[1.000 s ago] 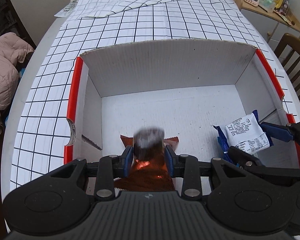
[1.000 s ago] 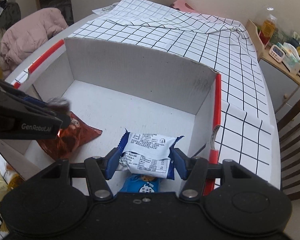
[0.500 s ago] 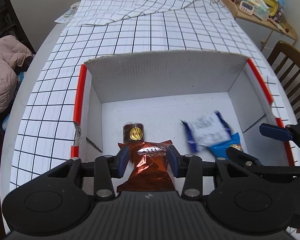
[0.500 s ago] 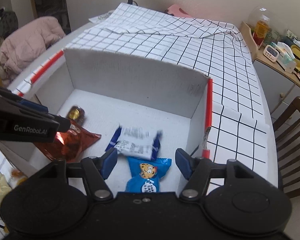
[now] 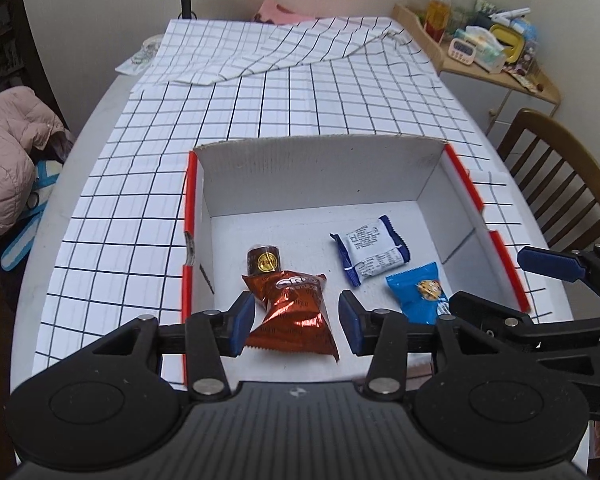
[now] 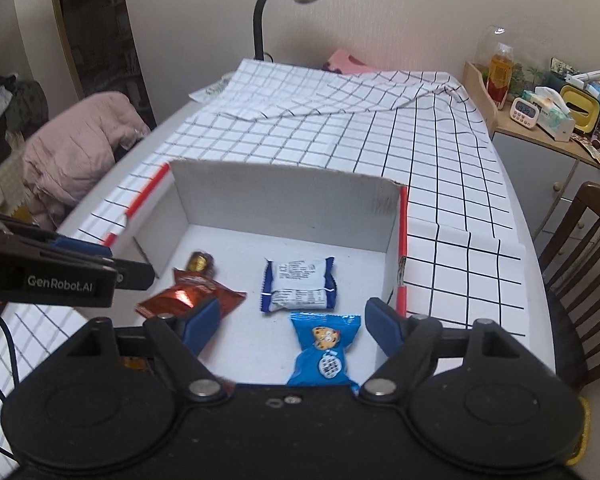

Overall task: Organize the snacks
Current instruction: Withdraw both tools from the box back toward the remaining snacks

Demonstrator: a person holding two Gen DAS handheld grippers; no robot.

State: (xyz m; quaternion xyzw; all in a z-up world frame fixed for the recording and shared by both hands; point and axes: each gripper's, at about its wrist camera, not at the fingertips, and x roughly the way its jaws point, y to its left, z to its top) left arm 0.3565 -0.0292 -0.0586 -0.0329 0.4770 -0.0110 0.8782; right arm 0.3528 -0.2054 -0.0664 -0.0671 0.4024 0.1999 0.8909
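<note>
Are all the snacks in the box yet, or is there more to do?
Four snacks lie in the white box: the brown round candy, the red foil packet, the white-and-blue packet and the blue cookie packet. Nothing is in hand: the left gripper and right gripper are both open and hold nothing. These views show no other loose snacks on the checked tablecloth.

Both claws have let go and pulled back, leaving the chocolate (image 5: 263, 260) and white packet (image 5: 370, 249) in the box (image 5: 320, 172).
</note>
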